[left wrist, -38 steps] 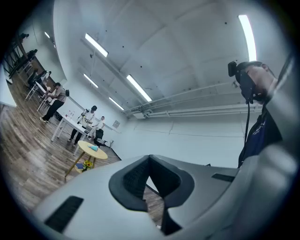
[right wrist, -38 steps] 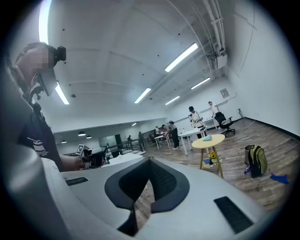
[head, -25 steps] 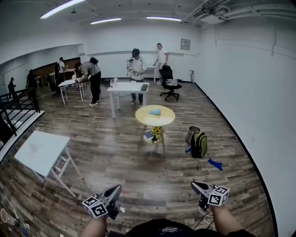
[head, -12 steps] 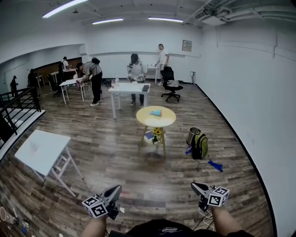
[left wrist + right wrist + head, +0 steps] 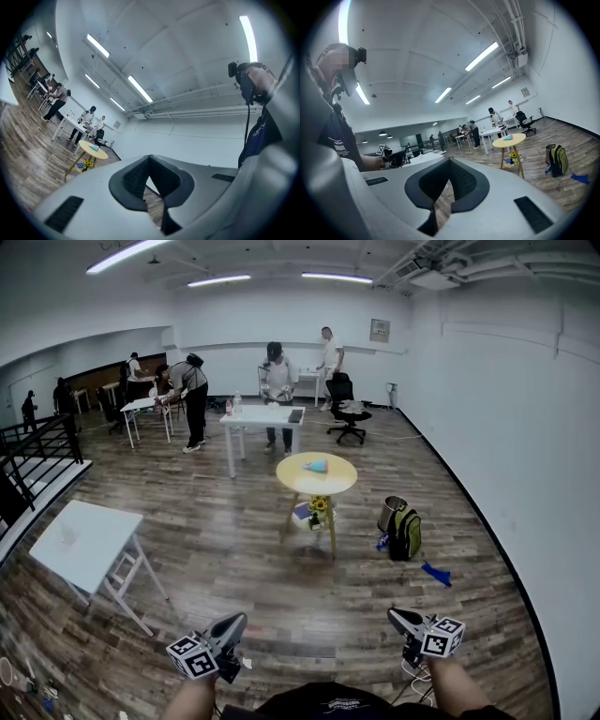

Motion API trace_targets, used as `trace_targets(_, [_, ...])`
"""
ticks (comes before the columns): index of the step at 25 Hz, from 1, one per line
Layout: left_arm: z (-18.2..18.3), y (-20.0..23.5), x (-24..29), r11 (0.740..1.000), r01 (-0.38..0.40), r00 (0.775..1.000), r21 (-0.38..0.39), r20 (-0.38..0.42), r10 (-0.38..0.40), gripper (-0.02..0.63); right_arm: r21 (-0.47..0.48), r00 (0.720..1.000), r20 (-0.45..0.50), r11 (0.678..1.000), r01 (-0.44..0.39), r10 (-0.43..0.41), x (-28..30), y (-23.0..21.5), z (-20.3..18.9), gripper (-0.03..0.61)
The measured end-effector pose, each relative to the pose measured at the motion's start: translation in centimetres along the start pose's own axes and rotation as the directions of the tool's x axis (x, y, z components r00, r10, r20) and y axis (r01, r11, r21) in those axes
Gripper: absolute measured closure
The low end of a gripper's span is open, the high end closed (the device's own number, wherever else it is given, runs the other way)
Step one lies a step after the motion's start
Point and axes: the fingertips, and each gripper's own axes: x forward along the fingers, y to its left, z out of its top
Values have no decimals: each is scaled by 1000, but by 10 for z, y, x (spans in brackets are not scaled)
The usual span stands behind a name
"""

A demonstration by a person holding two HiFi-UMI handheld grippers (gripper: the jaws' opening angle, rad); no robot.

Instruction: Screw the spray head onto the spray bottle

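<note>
No spray bottle or spray head can be made out with certainty. A small light-blue object (image 5: 315,466) lies on a round yellow table (image 5: 328,486) in the middle of the room, too small to identify. My left gripper (image 5: 234,622) is held low at the bottom left of the head view, shut and empty. My right gripper (image 5: 394,615) sits at the bottom right, also shut with nothing in it. In the left gripper view the left gripper (image 5: 150,161) has its dark pads meeting at the tips. The right gripper (image 5: 450,161) looks the same in its own view. Both are far from the table.
A white folding table (image 5: 82,545) stands at the left, and a longer white table (image 5: 261,416) behind the round one. A green backpack (image 5: 404,532), a metal bucket (image 5: 390,512) and a blue cloth (image 5: 436,573) lie near the right wall. Several people work at the back. A black railing (image 5: 37,460) borders the left.
Both grippers stay where they were. Only the people at the far tables have shifted slightly.
</note>
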Motion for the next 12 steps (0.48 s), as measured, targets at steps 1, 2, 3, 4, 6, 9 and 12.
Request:
trace_targets(1, [0, 0, 0, 1000, -1, 1000, -4, 0, 1, 604, -1, 1000, -1, 1000, 0, 0, 0, 0, 0, 569])
trace_targets(2, [0, -2, -1, 1000, -4, 1000, -8, 0, 4, 604, -1, 1000, -1, 1000, -1, 1, 0, 1, -1, 569])
trace_targets(3, [0, -3, -1, 1000, -6, 1000, -12, 1, 6, 604, 0, 1000, -1, 1000, -2, 2, 0, 1, -2, 569])
trace_targets(4, [-1, -5, -2, 1000, -8, 1000, -13, 2, 8, 604, 3, 1000, -1, 1000, -3, 3, -1, 2, -3, 569])
trace_targets(6, [-6, -6, -5, 1000, -8, 1000, -8, 2, 8, 604, 13, 1000, 4, 1000, 1, -1, -5, 3, -8, 569])
trace_targets(9, [-15, -2, -6, 1000, -3, 1000, -3, 1, 3, 604, 32, 999, 28, 999, 13, -14, -8, -1, -12, 568])
trace_targets(12, [-10, 5, -2, 1000, 0, 1000, -1, -1, 0, 604, 39, 999, 42, 999, 22, -24, 1, -8, -10, 568])
